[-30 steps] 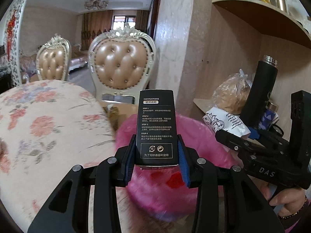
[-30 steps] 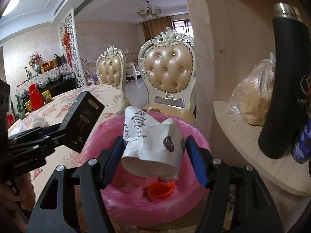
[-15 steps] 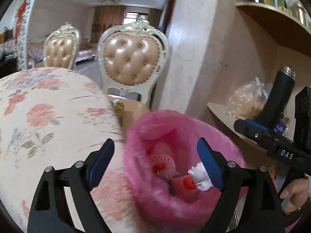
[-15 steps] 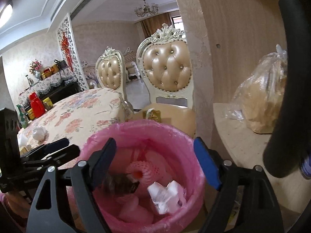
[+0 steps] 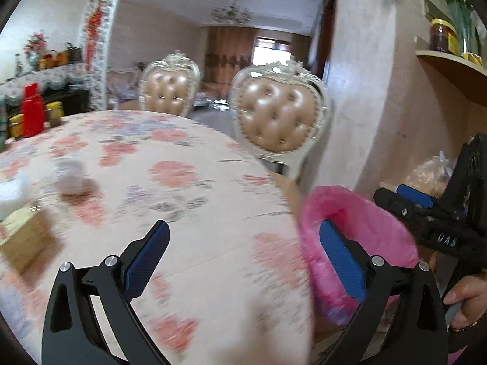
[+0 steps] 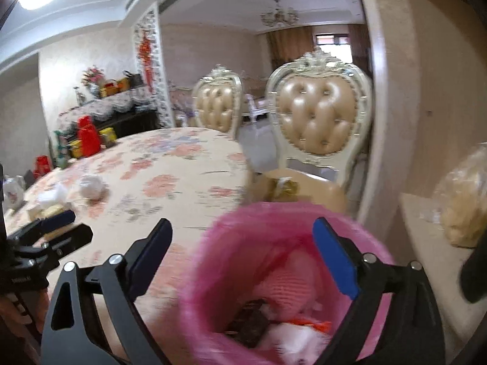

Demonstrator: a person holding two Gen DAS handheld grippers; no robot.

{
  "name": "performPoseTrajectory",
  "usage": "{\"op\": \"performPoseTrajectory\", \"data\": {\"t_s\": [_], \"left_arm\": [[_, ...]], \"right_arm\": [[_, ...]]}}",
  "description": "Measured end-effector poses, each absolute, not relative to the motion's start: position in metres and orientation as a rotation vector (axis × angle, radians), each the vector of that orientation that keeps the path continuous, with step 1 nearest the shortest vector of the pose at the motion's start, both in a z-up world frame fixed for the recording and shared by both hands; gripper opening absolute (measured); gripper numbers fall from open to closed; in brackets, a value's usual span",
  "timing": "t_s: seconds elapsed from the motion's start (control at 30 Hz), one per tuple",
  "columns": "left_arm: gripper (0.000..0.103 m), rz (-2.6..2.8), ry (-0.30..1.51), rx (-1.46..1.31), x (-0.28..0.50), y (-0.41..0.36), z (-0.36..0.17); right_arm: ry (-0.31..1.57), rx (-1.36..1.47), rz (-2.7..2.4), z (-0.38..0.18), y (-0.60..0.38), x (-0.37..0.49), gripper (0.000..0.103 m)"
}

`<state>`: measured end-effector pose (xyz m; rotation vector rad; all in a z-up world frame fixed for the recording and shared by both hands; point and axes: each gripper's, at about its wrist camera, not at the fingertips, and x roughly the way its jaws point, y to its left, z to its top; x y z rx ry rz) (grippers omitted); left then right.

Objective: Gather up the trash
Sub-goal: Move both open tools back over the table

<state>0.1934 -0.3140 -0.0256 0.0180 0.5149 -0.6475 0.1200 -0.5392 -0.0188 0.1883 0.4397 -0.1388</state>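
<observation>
A bin with a pink liner [image 6: 213,243] stands by the floral table [image 6: 170,164]; a dark box [image 6: 249,324] and white paper [image 6: 292,334] lie inside it. My right gripper [image 6: 243,225] hangs over the bin's left rim, jaws opening and nothing between them. My left gripper [image 5: 243,228] is over the table's edge, jaws opening and empty, with the bin [image 5: 380,222] to its right. On the table lie a crumpled white wad [image 6: 91,185] and a yellowish box [image 5: 24,237], both blurred. Each gripper shows in the other's view: the right gripper [image 5: 391,194], the left gripper [image 6: 80,223].
Two padded chairs [image 5: 280,121] stand beyond the table, the nearer one with a small packet on its seat [image 6: 286,187]. A wall shelf [image 6: 426,243] to the right carries a bagged loaf [image 6: 465,206]. Red bottles and jars [image 5: 32,109] stand far left.
The left gripper let go of the black box and the right gripper of the white paper, and both now lie in the bin. Both grippers opened wide and swung left towards the table.
</observation>
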Motion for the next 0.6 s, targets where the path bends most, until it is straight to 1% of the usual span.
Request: {"op": "performPoseTrajectory", "data": {"t_s": [0.1,0.33,0.47,0.6], "left_arm": [[0.094,-0.582,0.51,0.032,0.183,-0.278,-0.025],[0.094,-0.405,0.511,0.058,0.164,-0.172,-0.021],[0.094,-0.26,0.471,0.099,0.168,-0.102,-0.01],[0.094,-0.159,0.459,0.08,0.184,-0.039,-0.004]], "right_arm": [[0.444,0.193,-0.07,-0.019,-0.509,0.123,0.092],[0.524,0.184,0.092,-0.02,-0.416,0.148,0.094],[0.562,0.194,0.162,-0.017,-0.36,0.166,0.094],[0.568,0.186,0.183,-0.016,-0.308,0.186,0.094]]}}
